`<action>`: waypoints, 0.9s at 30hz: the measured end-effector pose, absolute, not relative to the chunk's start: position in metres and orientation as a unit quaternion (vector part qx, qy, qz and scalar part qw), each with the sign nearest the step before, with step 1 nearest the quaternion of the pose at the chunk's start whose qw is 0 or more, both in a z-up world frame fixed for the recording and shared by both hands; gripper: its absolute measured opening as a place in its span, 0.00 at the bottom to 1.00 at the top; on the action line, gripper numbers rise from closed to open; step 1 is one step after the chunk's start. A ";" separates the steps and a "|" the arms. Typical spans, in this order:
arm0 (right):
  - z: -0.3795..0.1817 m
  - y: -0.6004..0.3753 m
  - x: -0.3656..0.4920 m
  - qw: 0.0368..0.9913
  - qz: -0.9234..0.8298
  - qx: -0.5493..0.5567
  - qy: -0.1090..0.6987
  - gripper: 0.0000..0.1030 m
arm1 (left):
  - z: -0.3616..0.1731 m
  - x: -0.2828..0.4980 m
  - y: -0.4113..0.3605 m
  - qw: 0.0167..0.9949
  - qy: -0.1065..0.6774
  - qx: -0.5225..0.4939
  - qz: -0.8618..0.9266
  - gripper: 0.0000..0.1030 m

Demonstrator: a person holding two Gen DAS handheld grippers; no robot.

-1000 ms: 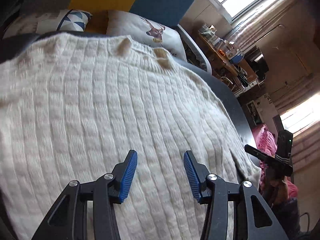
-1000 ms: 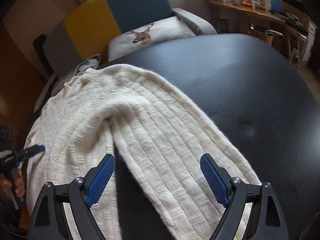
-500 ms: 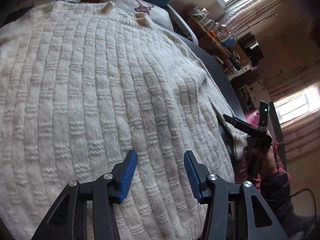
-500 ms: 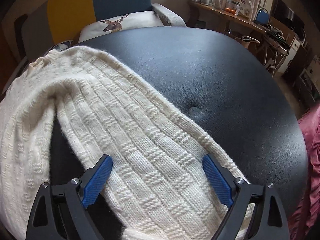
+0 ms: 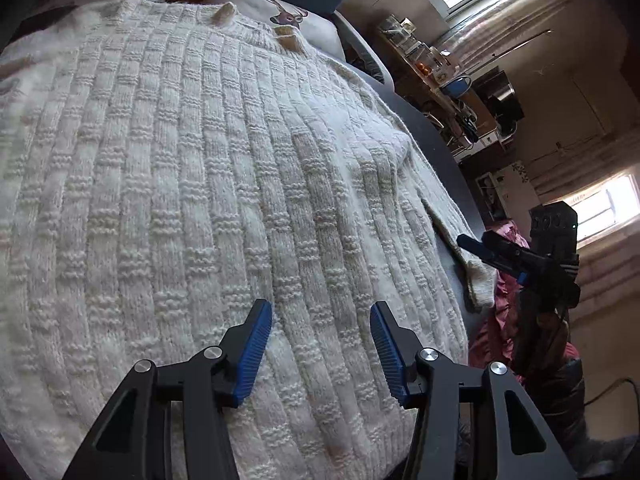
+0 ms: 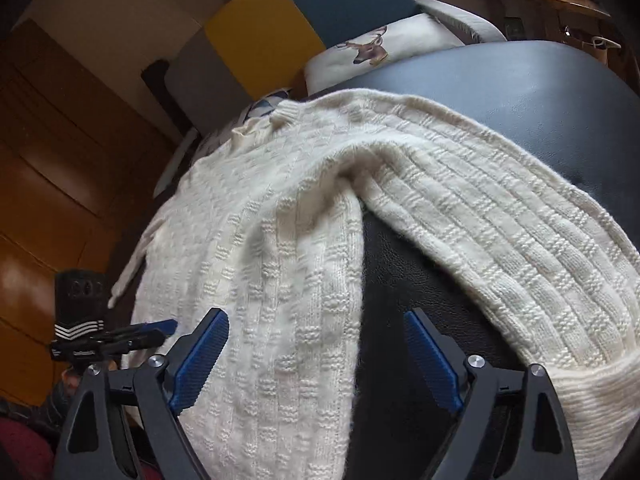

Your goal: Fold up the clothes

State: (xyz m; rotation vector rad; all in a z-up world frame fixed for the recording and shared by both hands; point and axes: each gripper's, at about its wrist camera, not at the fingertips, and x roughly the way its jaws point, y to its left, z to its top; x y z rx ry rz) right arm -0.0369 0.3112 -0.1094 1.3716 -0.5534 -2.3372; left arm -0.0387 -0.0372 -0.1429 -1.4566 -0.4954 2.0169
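Both grippers, left (image 5: 320,344) and right (image 6: 316,354), hung with jaws apart, empty, over the sweater (image 5: 208,184); its sleeve (image 6: 520,248) ran diagonally beside the right one.

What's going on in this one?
A person holds two grippers over a cream sweater spread flat on a dark padded surface. The left gripper hovers open above the body near the hem. The right gripper is open near the sleeve. Nothing is gripped; no fold has started.
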 end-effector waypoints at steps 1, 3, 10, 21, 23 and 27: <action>-0.113 0.308 -0.040 0.182 -0.829 0.492 -0.195 0.71 | -0.143 -0.038 -0.039 0.298 -0.189 -0.548 0.758 0.51; -0.120 0.305 -0.046 0.183 -0.825 0.497 -0.199 0.69 | -0.143 -0.037 -0.042 0.300 -0.190 -0.547 0.758 0.51; -0.134 0.293 -0.069 0.190 -0.820 0.505 -0.192 0.68 | -0.146 -0.037 -0.046 0.308 -0.201 -0.542 0.756 0.51; -0.123 0.257 -0.069 0.152 -0.835 0.528 -0.038 0.11 | -0.149 -0.039 -0.044 0.319 -0.212 -0.538 0.751 0.53; -0.114 0.256 -0.062 0.162 -0.835 0.524 -0.041 0.11 | -0.148 -0.039 -0.043 0.318 -0.204 -0.539 0.753 0.53; -0.121 0.268 -0.042 0.145 -0.822 0.549 -0.038 0.11 | -0.147 -0.038 -0.040 0.321 -0.189 -0.538 0.756 0.53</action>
